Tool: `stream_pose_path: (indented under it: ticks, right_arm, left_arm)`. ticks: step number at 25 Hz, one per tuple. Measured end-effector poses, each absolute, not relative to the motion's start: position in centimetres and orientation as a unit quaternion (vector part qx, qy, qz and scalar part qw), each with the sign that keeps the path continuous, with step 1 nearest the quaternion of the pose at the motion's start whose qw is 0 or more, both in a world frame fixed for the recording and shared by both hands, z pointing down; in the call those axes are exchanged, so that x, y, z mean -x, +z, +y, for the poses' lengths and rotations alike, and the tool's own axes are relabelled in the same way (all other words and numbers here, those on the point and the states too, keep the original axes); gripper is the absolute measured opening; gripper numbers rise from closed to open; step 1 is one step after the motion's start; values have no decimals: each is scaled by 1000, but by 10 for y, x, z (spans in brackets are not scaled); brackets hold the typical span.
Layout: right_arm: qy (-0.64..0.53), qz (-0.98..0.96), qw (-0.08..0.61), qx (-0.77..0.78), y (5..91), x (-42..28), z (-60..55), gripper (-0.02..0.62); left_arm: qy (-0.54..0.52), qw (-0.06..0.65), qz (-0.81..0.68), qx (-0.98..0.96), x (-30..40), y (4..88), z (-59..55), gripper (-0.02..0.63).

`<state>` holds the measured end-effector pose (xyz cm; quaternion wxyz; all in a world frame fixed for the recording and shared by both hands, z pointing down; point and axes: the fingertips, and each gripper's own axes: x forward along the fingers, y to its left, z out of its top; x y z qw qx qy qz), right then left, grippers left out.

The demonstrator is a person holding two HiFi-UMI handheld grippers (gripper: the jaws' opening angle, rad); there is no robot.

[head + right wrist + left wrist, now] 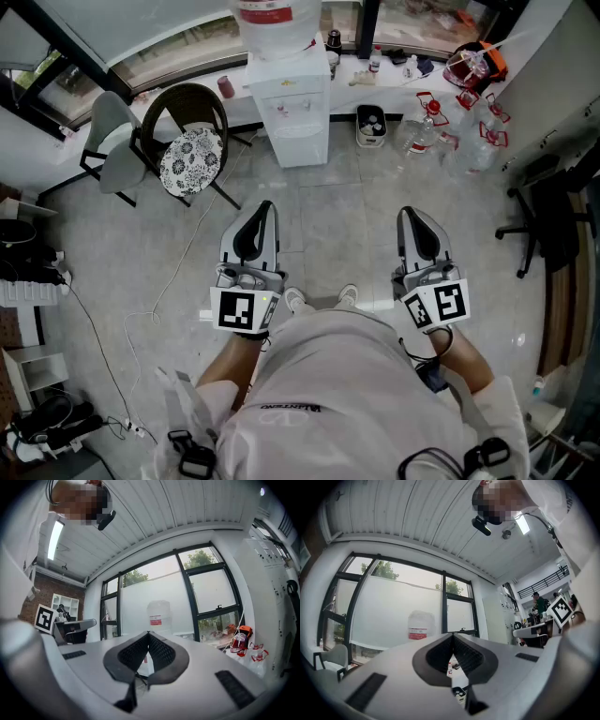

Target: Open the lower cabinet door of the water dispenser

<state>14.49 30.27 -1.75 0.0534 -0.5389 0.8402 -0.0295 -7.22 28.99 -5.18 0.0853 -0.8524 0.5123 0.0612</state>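
While we stand well back from the one water dispenser, with its single bottle on top and its lower cabinet door facing us across the floor, we count two chairs to its left. One is a grey chair and the other a round-backed chair with a patterned cushion. One small bin sits just beside the dispenser on its right. We hold two grippers, each bearing one marker cube. The left gripper and right gripper reach forward side by side, roughly level, aimed toward the dispenser and well apart from the door. Each pair of jaws is pressed together at the tips, with nothing between them.
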Motion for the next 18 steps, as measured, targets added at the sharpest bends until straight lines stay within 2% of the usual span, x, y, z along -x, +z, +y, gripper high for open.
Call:
stream_pose_path:
  ticks: [18]
  right_arm:
    - [-54,856,71,508,-13,-182,297,17]
  left_arm:
    - [36,85,532,842,33,-46,288,2]
